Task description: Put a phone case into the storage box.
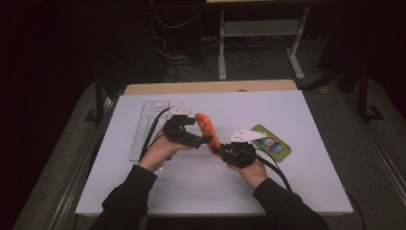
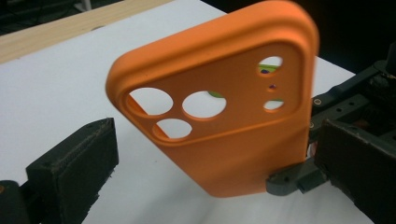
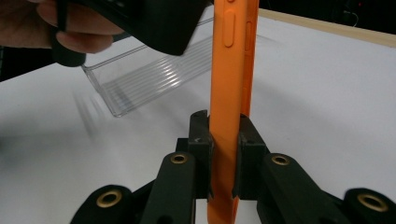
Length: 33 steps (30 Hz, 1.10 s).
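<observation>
An orange phone case (image 1: pixel 207 129) is held upright above the white table, its camera cut-outs (image 2: pixel 187 109) facing the left gripper view. My right gripper (image 3: pixel 224 135) is shut on the case's lower edge, one pad on each side of it. In the high view the right gripper (image 1: pixel 219 151) sits at the case's near end. My left gripper (image 2: pixel 217 135) is open, with its jaws wide apart on either side of the case. Its left pad (image 2: pixel 74 168) stands well away from the case. In the high view the left gripper (image 1: pixel 205 140) is just left of the case.
A clear plastic tray (image 1: pixel 143 125) lies on the table to the left, behind the left hand. A green phone case with a printed picture (image 1: pixel 274 143) lies flat to the right of the right gripper. The white board (image 1: pixel 297 182) ends at a wooden strip (image 1: pixel 210 87) at the back.
</observation>
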Motion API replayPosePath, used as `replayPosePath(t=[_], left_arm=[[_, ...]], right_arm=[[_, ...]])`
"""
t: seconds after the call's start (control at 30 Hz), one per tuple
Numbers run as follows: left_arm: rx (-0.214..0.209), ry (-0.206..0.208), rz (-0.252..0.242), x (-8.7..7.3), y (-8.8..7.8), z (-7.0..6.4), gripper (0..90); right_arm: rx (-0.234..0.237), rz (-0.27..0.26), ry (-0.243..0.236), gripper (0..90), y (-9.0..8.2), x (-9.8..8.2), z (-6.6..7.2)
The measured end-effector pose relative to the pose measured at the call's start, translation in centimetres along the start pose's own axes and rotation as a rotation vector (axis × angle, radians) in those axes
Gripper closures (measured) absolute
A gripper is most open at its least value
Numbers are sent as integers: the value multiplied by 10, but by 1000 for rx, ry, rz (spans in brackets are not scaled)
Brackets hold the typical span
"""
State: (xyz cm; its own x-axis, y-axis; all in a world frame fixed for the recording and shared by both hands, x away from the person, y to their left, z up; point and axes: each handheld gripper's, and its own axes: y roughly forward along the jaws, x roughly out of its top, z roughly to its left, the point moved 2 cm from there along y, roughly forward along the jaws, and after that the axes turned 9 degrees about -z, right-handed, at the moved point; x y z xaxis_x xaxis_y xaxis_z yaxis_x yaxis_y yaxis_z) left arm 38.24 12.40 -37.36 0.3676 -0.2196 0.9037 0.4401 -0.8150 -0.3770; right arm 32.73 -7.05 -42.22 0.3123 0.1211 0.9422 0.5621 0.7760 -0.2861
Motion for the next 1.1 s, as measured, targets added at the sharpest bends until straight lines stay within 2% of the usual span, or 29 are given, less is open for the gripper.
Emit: replayPosePath(t=[0.17,0.2,0.33,0.53,0.73,0.97,1.1], left_arm=[[-21,-10,-10,-1,3,-1,0],[-24,-2,-13,-1,3,-1,0],[-28,-10,-28,-1,6,-3,0],[-31,-7,-25,-4,10,-4,0],[-36,-32,-44,-4,11,-4,0],[-28,-52,-79,-3,10,-4,77],[-31,-37,-83,-3,10,-3,98]], right_arm=[[16,-5,-11,787,1,1,4],[17,-7,-20,787,1,1,4],[22,-5,-18,787,1,1,8],[26,-8,-24,788,2,1,8],[20,0,-42,788,3,0,9],[18,5,-52,787,4,-1,9],[15,11,-58,788,4,-2,9]])
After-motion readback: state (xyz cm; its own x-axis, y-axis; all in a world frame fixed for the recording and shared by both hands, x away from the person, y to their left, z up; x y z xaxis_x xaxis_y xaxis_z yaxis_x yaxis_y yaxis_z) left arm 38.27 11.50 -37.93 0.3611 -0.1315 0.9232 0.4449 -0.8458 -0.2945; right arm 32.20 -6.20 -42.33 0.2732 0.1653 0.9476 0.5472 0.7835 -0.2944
